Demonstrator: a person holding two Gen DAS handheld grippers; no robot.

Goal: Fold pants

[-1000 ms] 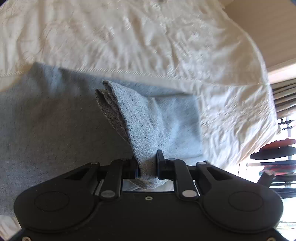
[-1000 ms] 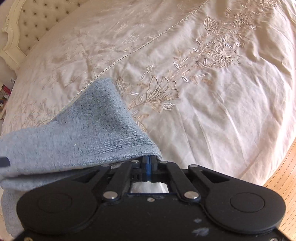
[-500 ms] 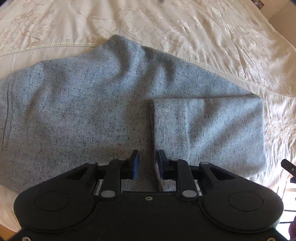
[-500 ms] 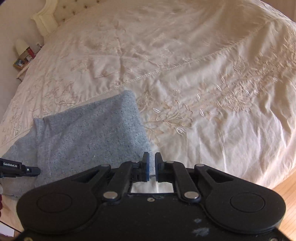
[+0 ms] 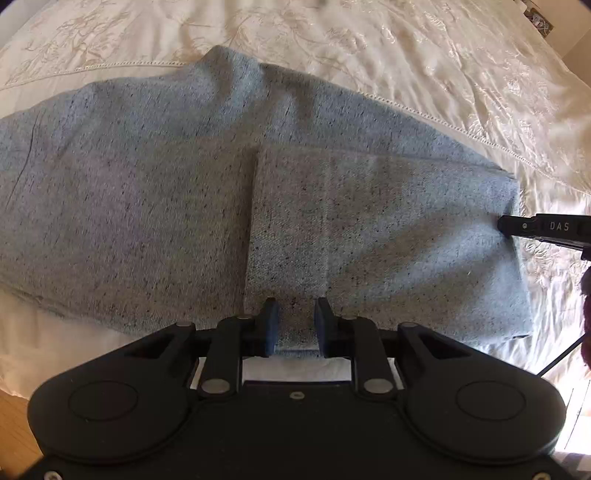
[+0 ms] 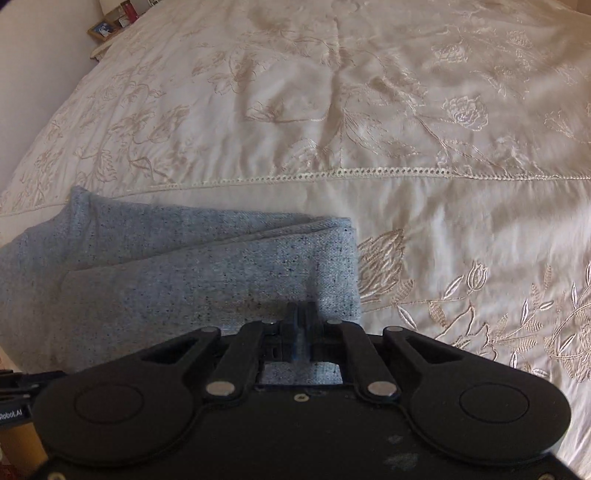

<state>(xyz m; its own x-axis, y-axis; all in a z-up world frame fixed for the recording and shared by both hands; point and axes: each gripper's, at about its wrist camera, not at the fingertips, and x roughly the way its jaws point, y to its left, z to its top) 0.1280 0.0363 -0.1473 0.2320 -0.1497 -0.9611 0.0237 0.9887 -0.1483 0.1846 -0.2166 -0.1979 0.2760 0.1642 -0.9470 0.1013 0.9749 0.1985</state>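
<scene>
Left wrist view: spread left gripper [image 5: 295,325] hovers over folded pants [image 5: 184,206]

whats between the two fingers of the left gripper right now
Only the grey pants lying flat on the bedspread show in the gap of the left gripper; left wrist view.

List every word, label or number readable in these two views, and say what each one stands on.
"DAS": on the black right hand-held gripper entering at the right edge of the left wrist view.
"Robot.AI": on the black left hand-held gripper at the left edge of the right wrist view; its first letters are cut off.
Framed items on the shelf: too small to read.
</scene>
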